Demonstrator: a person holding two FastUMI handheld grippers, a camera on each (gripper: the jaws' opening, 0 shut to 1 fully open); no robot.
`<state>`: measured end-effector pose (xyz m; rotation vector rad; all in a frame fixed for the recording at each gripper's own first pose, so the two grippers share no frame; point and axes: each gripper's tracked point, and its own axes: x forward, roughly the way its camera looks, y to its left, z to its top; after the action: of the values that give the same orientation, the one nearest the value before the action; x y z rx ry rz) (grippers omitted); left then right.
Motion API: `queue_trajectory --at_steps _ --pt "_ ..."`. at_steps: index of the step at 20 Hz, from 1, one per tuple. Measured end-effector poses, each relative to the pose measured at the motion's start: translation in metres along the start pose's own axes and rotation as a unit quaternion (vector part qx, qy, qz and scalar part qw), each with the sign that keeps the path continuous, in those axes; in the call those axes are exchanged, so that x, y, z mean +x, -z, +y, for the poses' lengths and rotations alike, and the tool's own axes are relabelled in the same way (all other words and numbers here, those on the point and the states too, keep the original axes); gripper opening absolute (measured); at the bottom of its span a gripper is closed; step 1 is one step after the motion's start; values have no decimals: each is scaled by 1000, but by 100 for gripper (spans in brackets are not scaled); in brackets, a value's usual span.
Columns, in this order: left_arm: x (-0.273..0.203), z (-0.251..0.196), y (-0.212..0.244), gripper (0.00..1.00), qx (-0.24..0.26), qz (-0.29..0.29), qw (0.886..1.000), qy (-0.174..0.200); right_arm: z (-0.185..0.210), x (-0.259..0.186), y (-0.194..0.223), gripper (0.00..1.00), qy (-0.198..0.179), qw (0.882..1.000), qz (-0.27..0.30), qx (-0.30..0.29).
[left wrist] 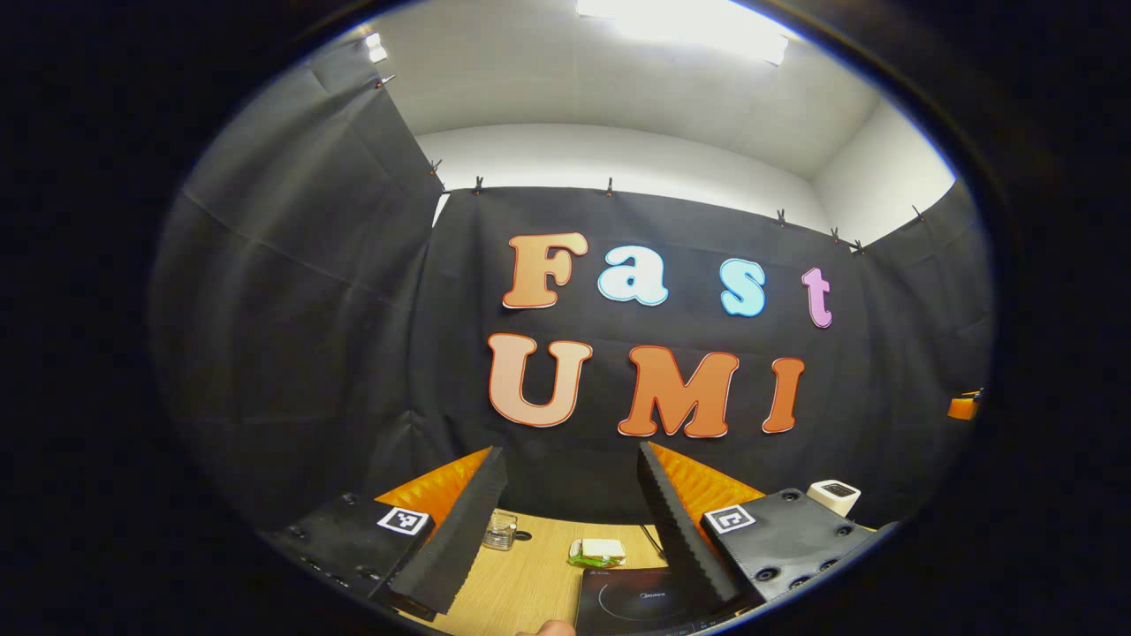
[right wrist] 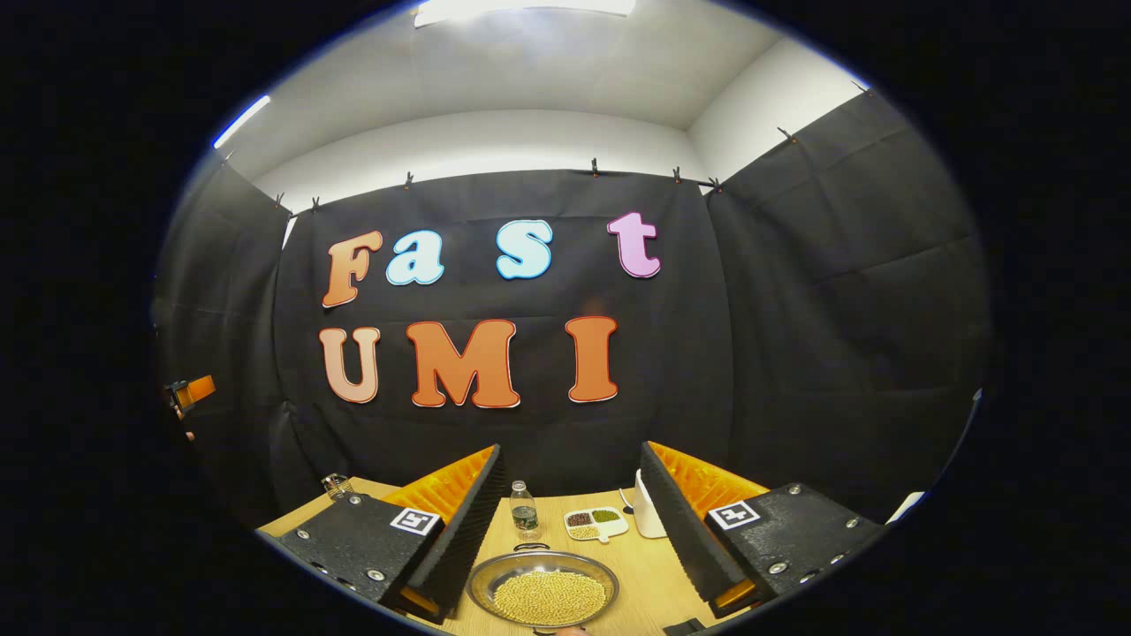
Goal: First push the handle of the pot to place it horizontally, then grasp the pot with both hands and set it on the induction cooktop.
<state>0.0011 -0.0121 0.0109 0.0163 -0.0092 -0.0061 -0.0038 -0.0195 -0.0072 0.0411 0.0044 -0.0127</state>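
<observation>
A shallow metal pot (right wrist: 543,590) full of yellow beans sits on the wooden table, low between the fingers of my right gripper (right wrist: 570,452). That gripper is open and holds nothing. A small handle (right wrist: 530,548) shows at the pot's far rim. The black induction cooktop (left wrist: 632,601) lies flat on the table, under and just left of the right finger of my left gripper (left wrist: 570,459). This gripper is also open and empty. Both grippers are held above the table, pointing at the booth wall.
Past the pot stand a small bottle (right wrist: 524,511), a white divided dish (right wrist: 596,523) of beans and a white appliance (right wrist: 648,517). A glass jar (left wrist: 501,530), a white and green sponge (left wrist: 598,552) and a white box (left wrist: 835,496) lie near the cooktop.
</observation>
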Motion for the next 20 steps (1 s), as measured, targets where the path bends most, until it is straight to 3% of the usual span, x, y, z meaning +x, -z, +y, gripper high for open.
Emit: queue_trajectory --at_steps 11,13,17,20 --pt "-1 -15 -3 98 -1 1 1000 13 -4 1 16 91 -20 1000 15 15" --pt "-6 -19 -5 97 2 -1 1000 17 -4 0 22 86 -26 999 23 15" --pt "-7 -23 -10 98 9 -8 1000 19 -11 -2 30 58 -22 999 26 -19" --pt "-8 -26 -11 98 7 -8 1000 21 -9 -7 35 50 -19 998 28 -51"
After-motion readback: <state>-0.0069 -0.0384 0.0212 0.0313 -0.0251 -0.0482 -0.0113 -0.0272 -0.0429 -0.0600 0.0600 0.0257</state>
